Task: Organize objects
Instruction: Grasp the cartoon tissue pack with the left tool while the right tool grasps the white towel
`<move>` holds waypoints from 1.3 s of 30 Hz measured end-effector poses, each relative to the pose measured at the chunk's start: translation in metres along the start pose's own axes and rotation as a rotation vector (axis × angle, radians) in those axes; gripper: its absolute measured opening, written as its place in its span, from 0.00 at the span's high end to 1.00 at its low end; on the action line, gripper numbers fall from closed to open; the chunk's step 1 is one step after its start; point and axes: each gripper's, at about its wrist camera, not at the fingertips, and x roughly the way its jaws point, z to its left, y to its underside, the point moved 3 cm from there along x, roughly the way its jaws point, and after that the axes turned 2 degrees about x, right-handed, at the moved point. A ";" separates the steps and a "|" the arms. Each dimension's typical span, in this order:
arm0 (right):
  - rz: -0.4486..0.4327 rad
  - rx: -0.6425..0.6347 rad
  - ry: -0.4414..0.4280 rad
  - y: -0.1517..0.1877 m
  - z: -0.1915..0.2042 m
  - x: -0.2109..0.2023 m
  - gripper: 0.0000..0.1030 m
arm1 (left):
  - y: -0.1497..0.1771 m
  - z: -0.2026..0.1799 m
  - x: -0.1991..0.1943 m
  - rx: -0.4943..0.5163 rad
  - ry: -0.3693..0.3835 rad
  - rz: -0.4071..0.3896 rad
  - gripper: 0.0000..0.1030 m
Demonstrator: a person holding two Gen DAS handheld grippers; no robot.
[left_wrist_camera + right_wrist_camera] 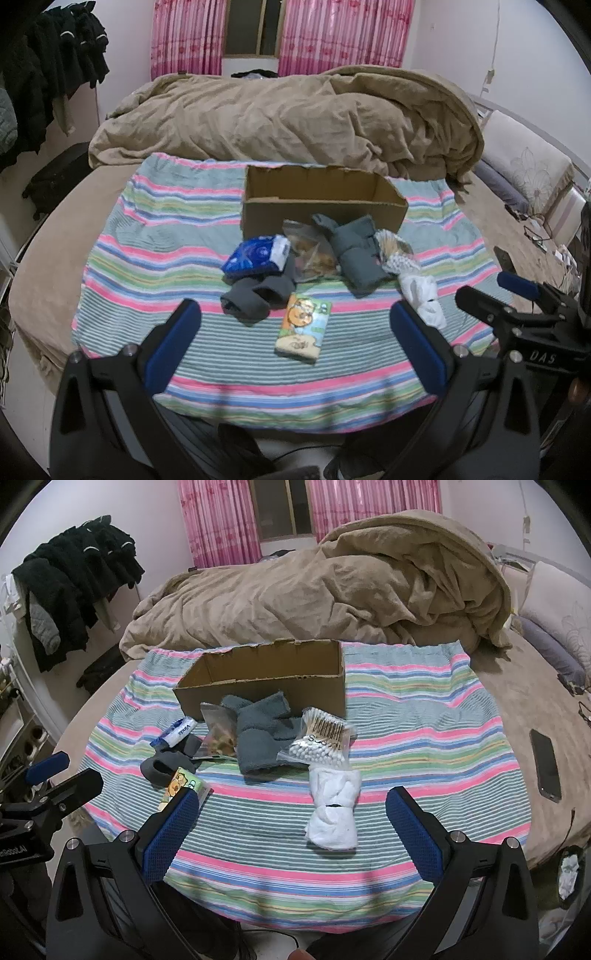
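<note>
- On the bed, a striped pink, green and blue cloth [155, 229] is spread, with an open brown cardboard box [266, 686] at its far side.
- Just in front of the box lie a grey folded towel [258, 738], a clear bag of cotton swabs [321, 738], a white rolled cloth [334, 812], a blue tissue pack [255, 256], dark grey socks [255, 295] and a cartoon-printed packet [303, 326].
- The left gripper [295, 347] hovers over the near cloth, fingers wide apart, holding nothing.
- The right gripper [291, 830] hovers likewise, fingers apart, the white cloth between them.
</note>
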 end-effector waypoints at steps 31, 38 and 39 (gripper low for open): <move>0.229 0.072 -0.006 0.028 -0.043 0.104 0.11 | 0.042 -0.006 0.136 0.055 0.018 0.269 0.25; 0.247 0.058 -0.045 0.031 -0.042 0.113 0.46 | 0.045 -0.011 0.139 0.088 0.032 0.276 0.52; 0.246 0.060 -0.043 0.032 -0.044 0.112 0.48 | 0.045 -0.011 0.138 0.085 0.035 0.274 0.54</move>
